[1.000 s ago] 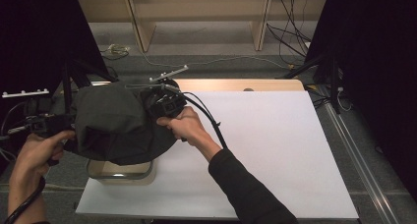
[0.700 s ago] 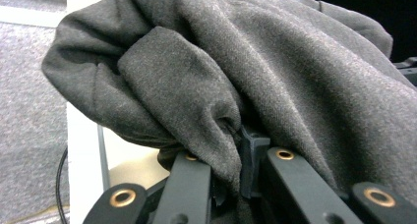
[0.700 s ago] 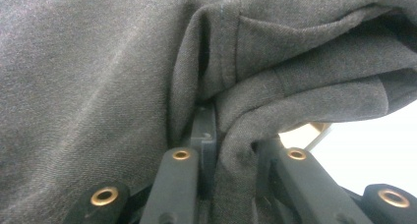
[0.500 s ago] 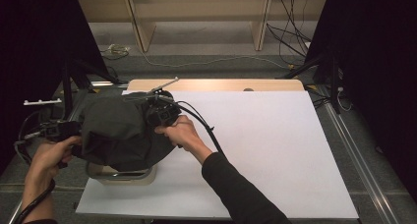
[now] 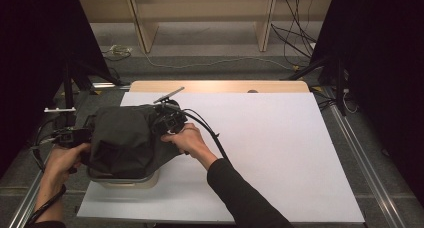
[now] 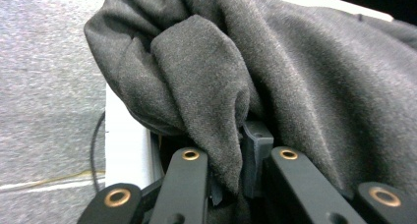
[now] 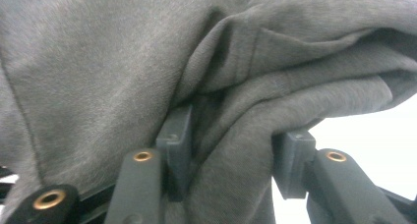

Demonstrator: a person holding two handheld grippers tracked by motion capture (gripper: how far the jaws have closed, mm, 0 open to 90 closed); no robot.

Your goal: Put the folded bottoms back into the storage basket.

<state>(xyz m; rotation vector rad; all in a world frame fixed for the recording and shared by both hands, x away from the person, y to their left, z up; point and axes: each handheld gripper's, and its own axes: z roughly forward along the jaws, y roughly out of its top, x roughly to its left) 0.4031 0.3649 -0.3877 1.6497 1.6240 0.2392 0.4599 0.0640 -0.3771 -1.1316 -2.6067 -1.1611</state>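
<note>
A dark grey garment (image 5: 125, 140) lies bunched over a beige tub (image 5: 131, 180) at the table's left front. My left gripper (image 5: 80, 137) is at the garment's left edge; in the left gripper view my left gripper (image 6: 235, 167) is shut on a thick fold of the garment (image 6: 196, 86). My right gripper (image 5: 167, 120) is at the garment's upper right. In the right gripper view my right gripper (image 7: 236, 145) has just been opening its jaws. They stand apart, and a fold of the garment (image 7: 231, 116) still lies between them.
The tub stands on a white board (image 5: 280, 153) that covers most of the wooden table (image 5: 220, 86). Cables trail from both grippers. Metal rails (image 5: 360, 158) run along the table's sides, and shelving legs and loose cables are on the floor behind.
Both hands came down with the garment, which hung above the tub and now rests on it, hiding most of the tub. The right hand drifted slightly toward the table's front.
</note>
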